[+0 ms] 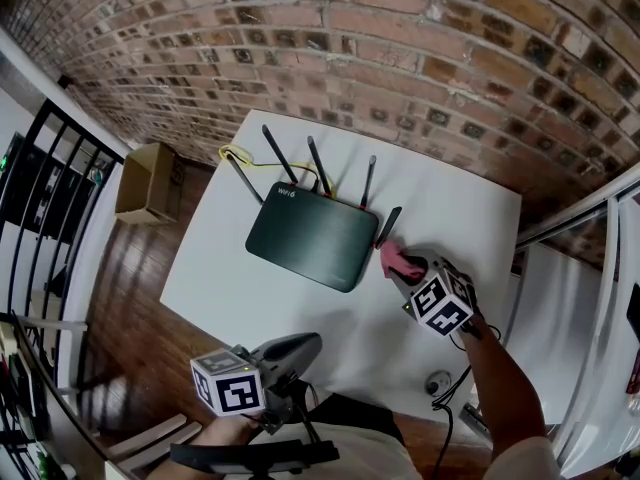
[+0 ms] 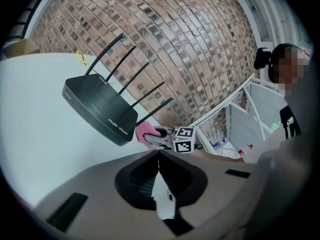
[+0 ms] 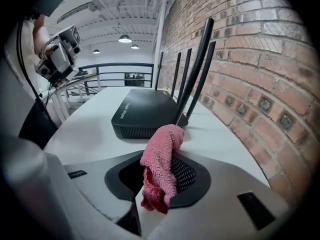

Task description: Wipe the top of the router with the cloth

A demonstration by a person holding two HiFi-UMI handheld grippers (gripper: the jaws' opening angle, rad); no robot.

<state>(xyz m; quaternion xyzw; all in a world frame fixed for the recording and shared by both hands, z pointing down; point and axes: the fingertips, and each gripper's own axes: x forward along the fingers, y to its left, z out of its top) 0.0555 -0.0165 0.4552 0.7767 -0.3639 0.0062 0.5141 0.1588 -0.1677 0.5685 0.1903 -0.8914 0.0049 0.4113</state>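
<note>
The right claw [image 3: 150,196] pinches the cloth [image 3: 162,156], hiding its tips, beside the router [image 1: 313,243]; left claw [image 2: 159,181] pressed together.

Both grippers look like the same build from my desk. The left gripper [image 1: 312,342], below the router [image 1: 312,245] in the head view, has a smooth grey moulded shell. At its rear sits a white cube [image 1: 228,383] printed with black square markers. The right gripper [image 1: 403,268], just right of the router, carries a matching marker cube [image 1: 441,304]. In the gripper views I see a black oval recess around each pair of jaws, with a gridded black pad [image 3: 186,176] and black rectangular slots [image 3: 252,204] in the shell. A thin black cable [image 1: 446,418] runs from behind the right cube. The person wears a pale top [image 1: 350,453].
</note>
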